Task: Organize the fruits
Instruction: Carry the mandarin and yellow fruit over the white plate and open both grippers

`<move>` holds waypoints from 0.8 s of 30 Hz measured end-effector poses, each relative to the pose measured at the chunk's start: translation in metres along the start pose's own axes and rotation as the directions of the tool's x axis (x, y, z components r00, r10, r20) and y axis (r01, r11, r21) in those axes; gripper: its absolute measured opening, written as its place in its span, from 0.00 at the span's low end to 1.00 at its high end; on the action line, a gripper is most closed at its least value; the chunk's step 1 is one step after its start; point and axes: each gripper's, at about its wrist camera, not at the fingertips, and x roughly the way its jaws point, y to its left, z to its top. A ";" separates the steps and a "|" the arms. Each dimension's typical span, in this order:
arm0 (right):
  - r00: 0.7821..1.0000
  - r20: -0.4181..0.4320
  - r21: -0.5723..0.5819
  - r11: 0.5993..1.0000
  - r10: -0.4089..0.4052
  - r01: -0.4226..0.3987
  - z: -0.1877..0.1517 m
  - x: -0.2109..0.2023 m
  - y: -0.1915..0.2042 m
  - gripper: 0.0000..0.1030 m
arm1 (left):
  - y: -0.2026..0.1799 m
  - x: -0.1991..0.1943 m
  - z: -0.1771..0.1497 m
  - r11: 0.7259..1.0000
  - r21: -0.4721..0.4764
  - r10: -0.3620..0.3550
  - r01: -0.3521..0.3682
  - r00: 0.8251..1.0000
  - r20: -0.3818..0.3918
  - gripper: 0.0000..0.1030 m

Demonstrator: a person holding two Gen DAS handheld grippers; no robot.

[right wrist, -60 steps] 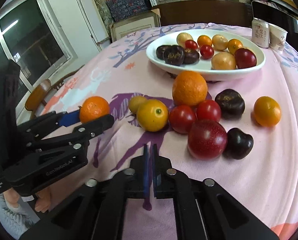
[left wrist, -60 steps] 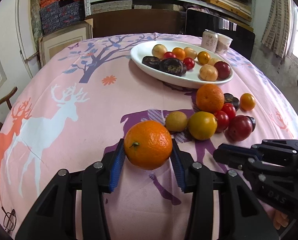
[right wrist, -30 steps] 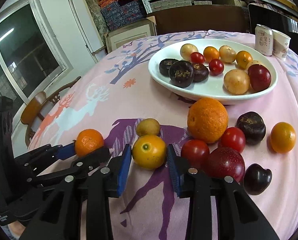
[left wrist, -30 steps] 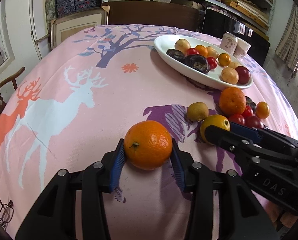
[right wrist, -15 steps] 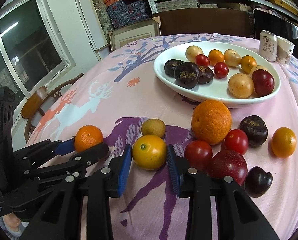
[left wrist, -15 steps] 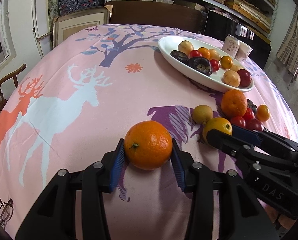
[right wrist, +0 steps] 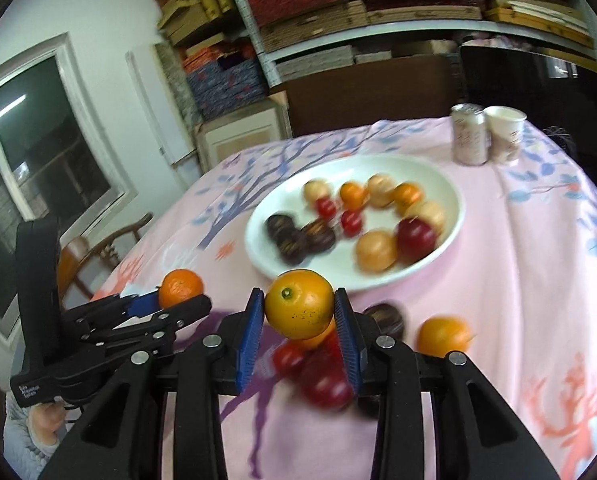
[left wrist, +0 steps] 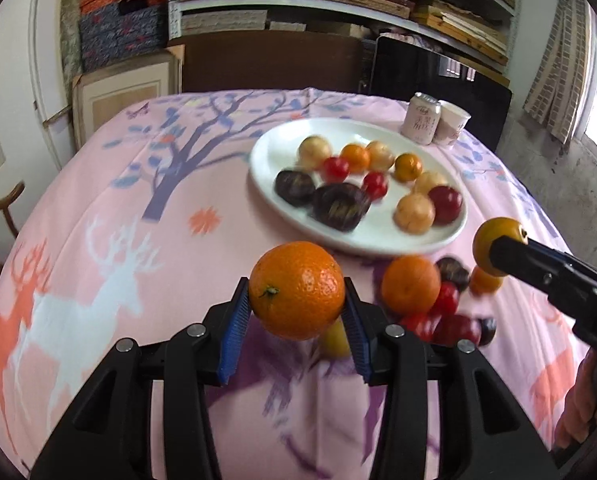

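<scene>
1. The left tool point(left wrist: 297, 308) has its blue ribbed pads clamped on a round bright-orange mandarin with a green stem nub point(left wrist: 297, 290). It's held up off the pink deer-and-tree print tablecloth on the counter point(left wrist: 98, 208).
2. The right tool point(right wrist: 300, 322) is gripping a smaller yellow-orange citrus with a dark stem dot point(right wrist: 300, 309), also lifted clear of the cloth. From the left camera that same fruit pokes out at about 3 o'clock, at the tip of the black tool.
3. The wide white oval ceramic plate point(left wrist: 266, 152) sits past both tools, at roughly 1 o'clock in the left view. It's already loaded with dark purple, red, orange and pale tan fruits. It's all a bit motion-blurred, so I can't say exactly what each one is.
4. Loose fruit on the cloth is just in front of the plate's near rim: a big orange point(left wrist: 410, 285), some red ones point(right wrist: 324, 384), a dark purple one point(right wrist: 384, 318) and a small orange one point(right wrist: 444, 334) off at 3 o'clock from the pile.
5. A pale pink drinks can point(left wrist: 421, 123) and a white paper cup point(left wrist: 452, 125) stand side by side just beyond the plate's far edge.
</scene>
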 end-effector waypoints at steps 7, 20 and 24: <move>1.000 0.006 0.081 0.997 -0.020 0.019 0.048 0.032 -0.039 0.35 | -0.023 0.044 0.066 1.000 0.018 -0.014 0.013 0.999 0.036 0.44; 0.999 -0.033 0.166 0.986 -0.007 0.012 0.069 0.082 -0.074 0.53 | 0.009 0.100 0.112 0.992 -0.112 -0.054 0.055 0.998 0.018 0.71; 1.000 -0.008 0.181 0.983 -0.010 0.012 0.065 0.066 -0.076 0.62 | 0.015 0.082 0.100 0.992 -0.118 -0.030 0.034 0.999 0.034 0.72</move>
